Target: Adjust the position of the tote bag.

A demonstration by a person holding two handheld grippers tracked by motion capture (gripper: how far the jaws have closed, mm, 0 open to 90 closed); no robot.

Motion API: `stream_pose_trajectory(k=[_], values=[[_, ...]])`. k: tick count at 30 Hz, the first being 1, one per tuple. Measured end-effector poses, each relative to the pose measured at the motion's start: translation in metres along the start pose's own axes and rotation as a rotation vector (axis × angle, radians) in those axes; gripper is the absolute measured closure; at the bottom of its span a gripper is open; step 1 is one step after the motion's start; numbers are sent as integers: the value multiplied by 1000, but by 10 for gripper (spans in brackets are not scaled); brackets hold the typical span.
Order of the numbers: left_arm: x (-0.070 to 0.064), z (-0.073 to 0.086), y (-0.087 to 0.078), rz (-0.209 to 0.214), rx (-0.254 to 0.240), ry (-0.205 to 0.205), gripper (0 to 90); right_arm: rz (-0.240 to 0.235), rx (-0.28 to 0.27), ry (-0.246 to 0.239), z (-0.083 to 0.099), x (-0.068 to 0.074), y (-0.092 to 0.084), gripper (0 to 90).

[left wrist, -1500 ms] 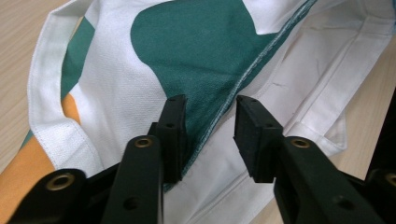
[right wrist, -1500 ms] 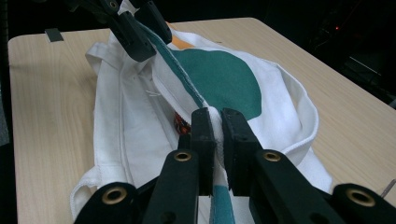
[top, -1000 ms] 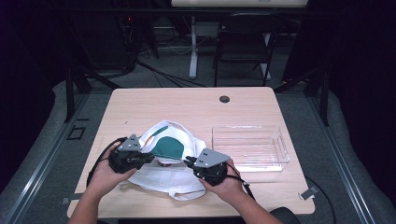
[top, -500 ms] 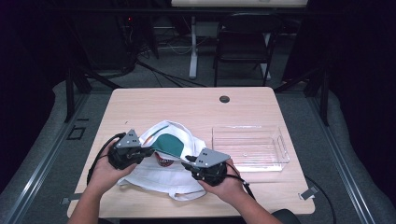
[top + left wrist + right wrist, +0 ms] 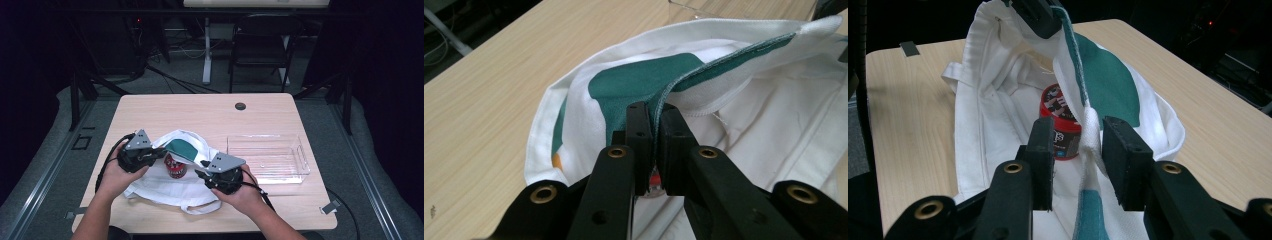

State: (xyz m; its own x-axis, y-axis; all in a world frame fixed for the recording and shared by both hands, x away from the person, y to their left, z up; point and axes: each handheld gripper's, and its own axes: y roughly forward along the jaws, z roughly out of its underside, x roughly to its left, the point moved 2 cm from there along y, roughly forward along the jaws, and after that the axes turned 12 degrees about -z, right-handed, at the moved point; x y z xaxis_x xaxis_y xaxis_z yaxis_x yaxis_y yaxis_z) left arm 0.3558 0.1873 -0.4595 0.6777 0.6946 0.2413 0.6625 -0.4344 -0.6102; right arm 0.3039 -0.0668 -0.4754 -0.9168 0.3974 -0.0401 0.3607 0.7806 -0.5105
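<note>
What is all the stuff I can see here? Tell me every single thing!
Bag: one, white cloth with green patches, on the near left part of the table, its mouth held open.
Can: one, red with dark print, standing inside the bag.
Tray: one, clear plastic, on the table to the right of the bag.
Table: one, light wood, with a small dark round hole cover near its far edge.
Chair: one, dark, on the floor behind the table.
Left claw: one, black, shut on the bag's green-edged rim.
Right claw: one, black, jaws just been opening, the rim between them but not pressed.
Hands: two, holding the claws.
</note>
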Motion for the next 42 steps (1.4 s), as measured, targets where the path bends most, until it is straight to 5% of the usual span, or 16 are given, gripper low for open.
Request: stream_pose_trajectory(k=[17, 28, 42], values=[[7, -9, 8, -21, -25, -15, 855, 13, 45, 18, -33, -18, 21, 684], [7, -9, 9, -29, -32, -21, 851, -14, 67, 58, -36, -28, 39, 750], [8, -8, 7, -13, -48, -50, 758, -3, 85, 38, -40, -29, 40, 878]])
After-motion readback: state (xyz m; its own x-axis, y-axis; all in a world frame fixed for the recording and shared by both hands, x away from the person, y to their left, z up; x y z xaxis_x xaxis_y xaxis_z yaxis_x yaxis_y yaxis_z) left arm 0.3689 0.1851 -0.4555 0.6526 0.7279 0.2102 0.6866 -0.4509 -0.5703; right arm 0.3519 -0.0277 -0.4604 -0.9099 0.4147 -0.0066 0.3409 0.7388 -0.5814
